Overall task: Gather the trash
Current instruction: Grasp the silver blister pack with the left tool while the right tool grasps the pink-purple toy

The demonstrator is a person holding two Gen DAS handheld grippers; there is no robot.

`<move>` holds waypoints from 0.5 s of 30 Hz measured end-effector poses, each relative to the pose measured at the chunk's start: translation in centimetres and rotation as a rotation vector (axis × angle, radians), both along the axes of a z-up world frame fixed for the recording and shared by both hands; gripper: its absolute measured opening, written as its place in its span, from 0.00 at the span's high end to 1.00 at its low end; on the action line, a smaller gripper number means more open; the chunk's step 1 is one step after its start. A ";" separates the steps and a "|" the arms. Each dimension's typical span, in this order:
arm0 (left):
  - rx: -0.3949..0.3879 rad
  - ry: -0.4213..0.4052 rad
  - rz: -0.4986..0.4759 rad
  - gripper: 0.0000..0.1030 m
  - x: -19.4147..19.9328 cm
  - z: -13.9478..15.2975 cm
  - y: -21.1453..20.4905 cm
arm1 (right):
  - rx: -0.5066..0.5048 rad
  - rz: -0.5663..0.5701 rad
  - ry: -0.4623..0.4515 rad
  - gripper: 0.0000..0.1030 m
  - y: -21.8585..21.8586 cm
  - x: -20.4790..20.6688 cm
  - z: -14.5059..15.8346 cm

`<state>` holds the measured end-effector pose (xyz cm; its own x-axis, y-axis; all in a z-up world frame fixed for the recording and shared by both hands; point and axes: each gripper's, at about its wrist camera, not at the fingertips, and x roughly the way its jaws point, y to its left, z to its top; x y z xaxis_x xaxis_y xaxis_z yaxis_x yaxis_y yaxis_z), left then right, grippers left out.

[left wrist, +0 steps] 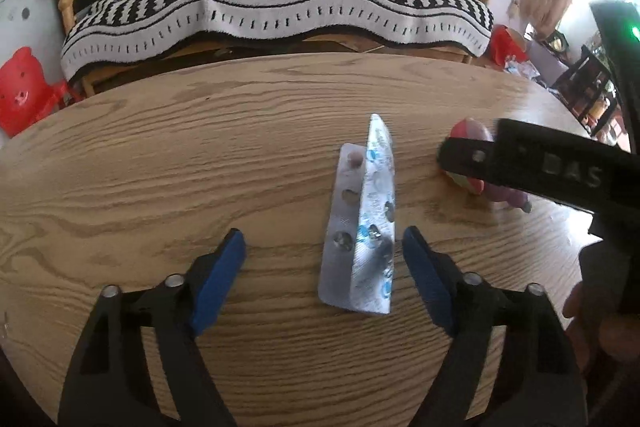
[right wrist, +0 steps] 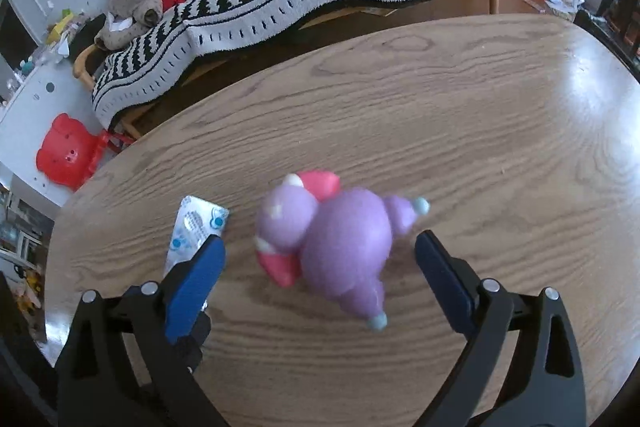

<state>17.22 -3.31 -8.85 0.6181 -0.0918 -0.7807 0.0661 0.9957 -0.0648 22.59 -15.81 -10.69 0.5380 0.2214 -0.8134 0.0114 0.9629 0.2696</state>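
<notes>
Your silver foil blister pack (left wrist: 362,223), folded along its length, lies on the wood-grain bench (left wrist: 160,163) at lower centre of the left view, between the wide-open jaws of your left gripper (left wrist: 324,251). Your right gripper (right wrist: 320,247), jaws also wide, brackets a blurred purple-and-pink plastic toy figure (right wrist: 340,239) just right of the pack.

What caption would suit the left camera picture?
Open left gripper jaws straddle a folded foil pill pack on a wooden table.
</notes>
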 end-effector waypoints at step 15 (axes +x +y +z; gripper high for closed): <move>-0.006 0.020 -0.048 0.68 -0.7 1.0 -1.3 | -0.094 0.031 -0.056 0.41 -1.4 -3.4 1.6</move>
<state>16.56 -4.64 -7.83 0.5968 -0.1257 -0.7925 0.1121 0.9910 -0.0727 19.21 -17.20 -9.05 0.5770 0.1627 -0.8004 -0.0317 0.9837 0.1771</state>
